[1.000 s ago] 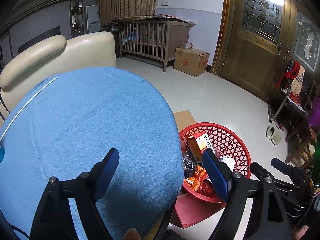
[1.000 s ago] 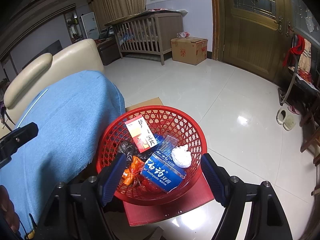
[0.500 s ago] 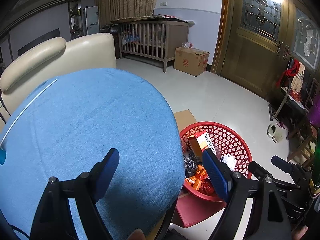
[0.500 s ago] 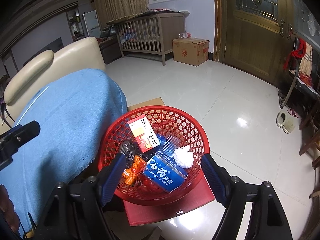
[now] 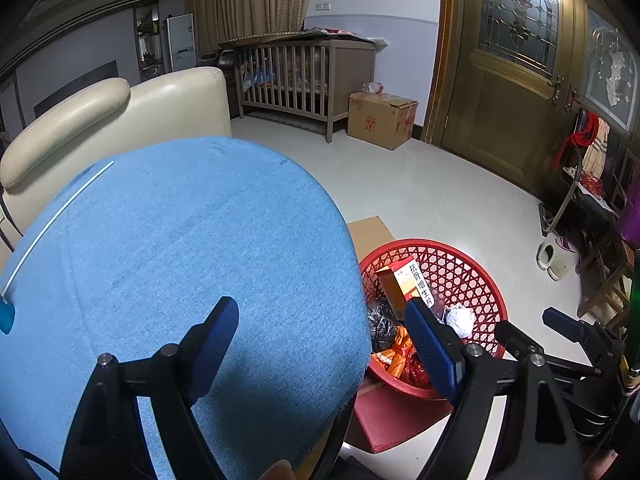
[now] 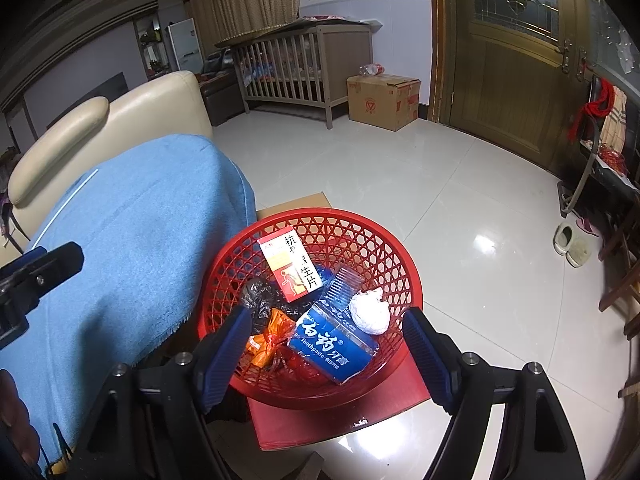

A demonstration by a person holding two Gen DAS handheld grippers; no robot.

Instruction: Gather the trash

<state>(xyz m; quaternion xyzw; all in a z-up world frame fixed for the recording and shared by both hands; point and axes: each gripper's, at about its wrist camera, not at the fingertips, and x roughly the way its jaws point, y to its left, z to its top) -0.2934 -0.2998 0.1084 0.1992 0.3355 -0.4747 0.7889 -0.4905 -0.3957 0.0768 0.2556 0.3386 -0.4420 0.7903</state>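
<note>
The left gripper [image 5: 322, 338] hangs over the near corner of a table covered by a blue cloth [image 5: 180, 248], its jaws standing wide apart with nothing between them. A thin white stick [image 5: 60, 216] lies along the far left edge of the cloth.

The right gripper [image 6: 326, 346] points down at a red basket [image 6: 360, 228] and its jaws are also spread apart and empty. The basket sits on a red box [image 6: 384, 408] on the tiled floor [image 6: 460, 208], just beside the cloth's hanging edge.

The trash lies inside the basket: a blue toothpaste box [image 6: 334, 342] nearest the gripper, a crumpled white tissue [image 6: 370, 312] touching its right side, a red and white medicine box [image 6: 290, 266] leaning against the back wall, a black plastic bag [image 6: 258, 298] to the left, and orange wrappers [image 6: 270, 334] in front of the bag.
</note>
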